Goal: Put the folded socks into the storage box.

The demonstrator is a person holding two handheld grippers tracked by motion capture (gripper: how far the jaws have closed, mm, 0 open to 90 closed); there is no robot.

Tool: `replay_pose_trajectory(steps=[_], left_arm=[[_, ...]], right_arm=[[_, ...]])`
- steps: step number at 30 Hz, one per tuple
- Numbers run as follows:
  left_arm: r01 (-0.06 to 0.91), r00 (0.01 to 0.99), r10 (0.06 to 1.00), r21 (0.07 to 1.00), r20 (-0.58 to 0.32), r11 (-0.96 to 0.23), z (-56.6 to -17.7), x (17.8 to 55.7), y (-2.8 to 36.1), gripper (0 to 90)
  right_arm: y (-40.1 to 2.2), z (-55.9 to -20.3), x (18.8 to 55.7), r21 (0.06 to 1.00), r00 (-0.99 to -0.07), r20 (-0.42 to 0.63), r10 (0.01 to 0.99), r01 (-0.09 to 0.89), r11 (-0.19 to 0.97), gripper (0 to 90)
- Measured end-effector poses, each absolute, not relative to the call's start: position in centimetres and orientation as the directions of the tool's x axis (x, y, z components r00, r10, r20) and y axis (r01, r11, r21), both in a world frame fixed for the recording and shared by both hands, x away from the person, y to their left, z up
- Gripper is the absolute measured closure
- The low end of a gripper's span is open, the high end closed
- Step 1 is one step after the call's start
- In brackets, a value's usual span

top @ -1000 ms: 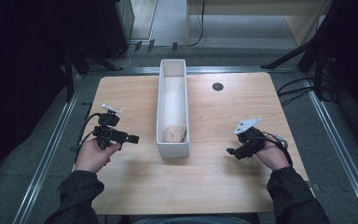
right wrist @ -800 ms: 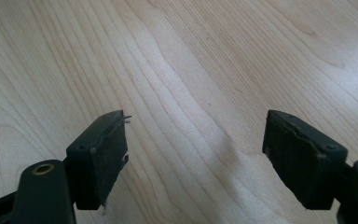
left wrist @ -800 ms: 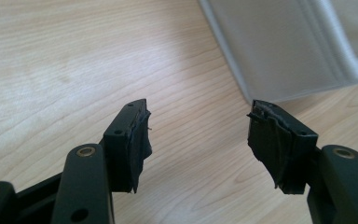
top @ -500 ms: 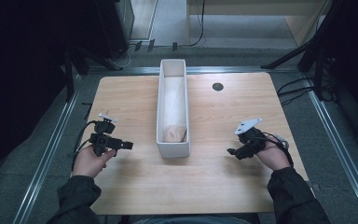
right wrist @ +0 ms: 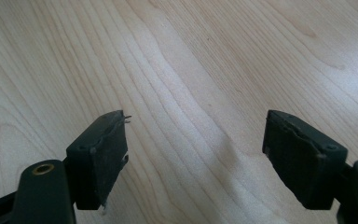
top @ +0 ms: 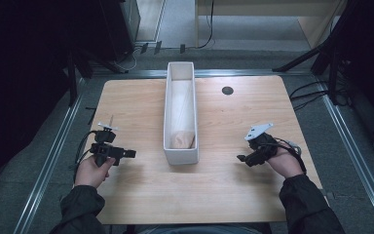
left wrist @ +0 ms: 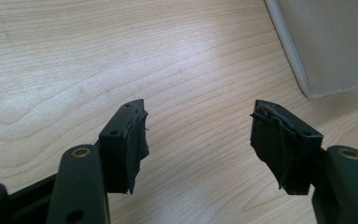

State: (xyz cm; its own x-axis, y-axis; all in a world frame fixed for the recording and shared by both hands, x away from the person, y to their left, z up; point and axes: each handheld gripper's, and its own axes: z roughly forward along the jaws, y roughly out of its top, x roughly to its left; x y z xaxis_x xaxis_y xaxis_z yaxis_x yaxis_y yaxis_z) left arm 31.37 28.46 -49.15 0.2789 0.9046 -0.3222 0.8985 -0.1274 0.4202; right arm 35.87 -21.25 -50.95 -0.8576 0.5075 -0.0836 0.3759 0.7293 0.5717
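The high view sits above the person's edge of the tabletop, looking forward and down, far enough back to catch the whole wooden top, the floor around it and the long white tray running down the middle. The left gripper view rides low, right up against the wood, with a corner of that same tray at its upper right, so both views share it. The right gripper view is just as close and looks along its own jaws at bare tabletop.
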Motion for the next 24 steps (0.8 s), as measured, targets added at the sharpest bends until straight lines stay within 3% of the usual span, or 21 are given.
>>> replay_pose_trajectory(steps=[24], left_arm=[[0.901, 0.273, 0.907, 0.417, -0.322, -0.123, -49.7, 31.3, 29.2, 34.5]], right_arm=[[-21.1, -51.0, 35.9, 0.567, -0.862, -0.088, 0.499, 0.369, 0.737, 22.1]])
